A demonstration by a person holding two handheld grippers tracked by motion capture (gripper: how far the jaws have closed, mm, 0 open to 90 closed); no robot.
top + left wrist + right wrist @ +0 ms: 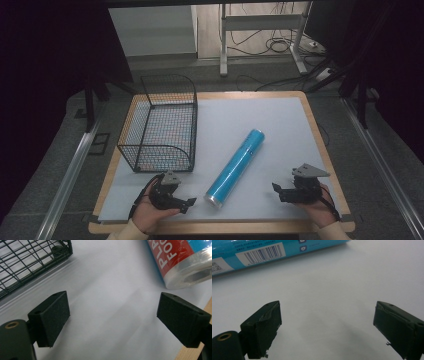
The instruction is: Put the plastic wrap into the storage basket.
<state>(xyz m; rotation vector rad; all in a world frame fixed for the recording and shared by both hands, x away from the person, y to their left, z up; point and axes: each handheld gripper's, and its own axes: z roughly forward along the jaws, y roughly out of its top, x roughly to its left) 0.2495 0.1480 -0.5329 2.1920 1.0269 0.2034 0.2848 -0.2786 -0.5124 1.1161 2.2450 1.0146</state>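
Observation:
A long blue roll of plastic wrap (pixel 236 167) lies slantwise on the white mat (pixel 270 125), its near end toward the front edge. In the left gripper view that clear-wrapped end (pixel 186 267) lies at the top right, with a red label beside it. The right gripper view has the roll's barcoded side (pixel 262 251) across the top. My left gripper (pixel 189 203) rests near the front edge, left of the roll's near end, open with nothing between its pads (pixel 53 315). My right gripper (pixel 276 190) sits to the right of the roll, also open and empty.
A black wire basket (pixel 161 125) stands on the mat's left half, just beyond my left gripper, and its corner (pixel 30 262) sits at the top left in the left gripper view. The wooden table edge (pixel 220 227) runs along the front. Desk legs and cables lie beyond the table.

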